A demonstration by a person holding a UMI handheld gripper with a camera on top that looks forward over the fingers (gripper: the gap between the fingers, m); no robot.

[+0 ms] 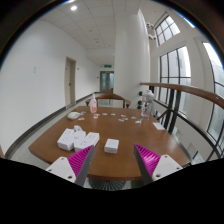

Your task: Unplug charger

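Observation:
My gripper is open and empty, held above the near edge of a long wooden table. Its magenta pads stand wide apart. A small white block lies on the table just ahead of the fingers, between their lines. A cluster of white blocks and boxes lies ahead of the left finger. I cannot tell which of these is the charger, and I see no cable or socket clearly.
Small white items are scattered across the middle of the table. A pink bottle stands at the far end near a chair. A railing and tall windows run along the right.

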